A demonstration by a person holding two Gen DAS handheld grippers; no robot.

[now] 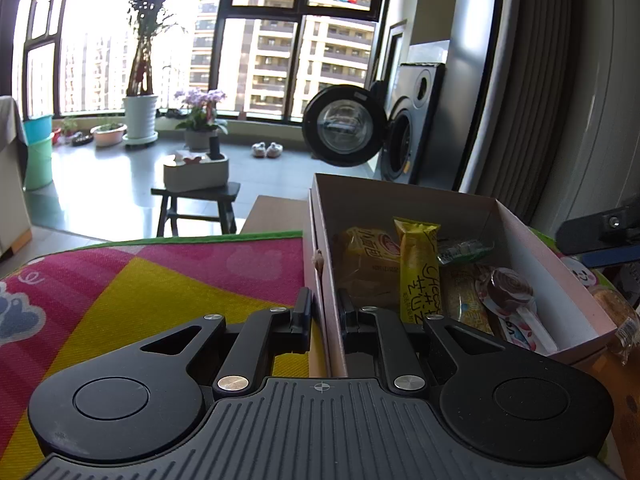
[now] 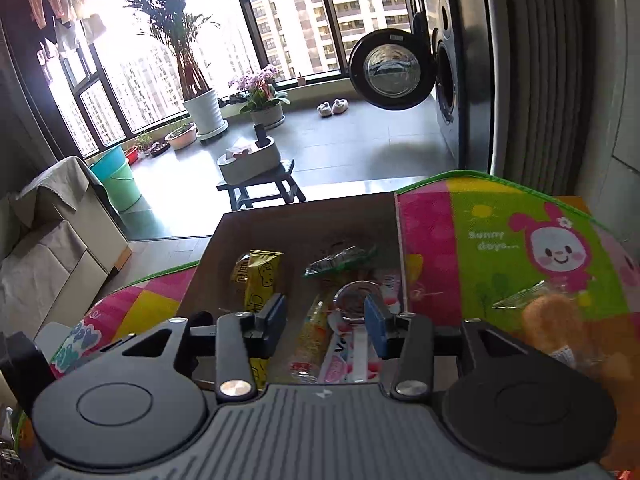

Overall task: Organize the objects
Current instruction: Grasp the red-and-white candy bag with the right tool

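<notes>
Colourful mat (image 1: 120, 280); left tongs (image 1: 323, 312) clamp box (image 1: 320, 248) wall.

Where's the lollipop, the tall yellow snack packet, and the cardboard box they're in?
lollipop (image 1: 511, 286), left wrist view, on its round brown swirled head.
yellow snack packet (image 1: 419, 270), left wrist view, on the middle of its wrapper.
cardboard box (image 1: 404, 200), left wrist view, on its bare far inner wall.
</notes>
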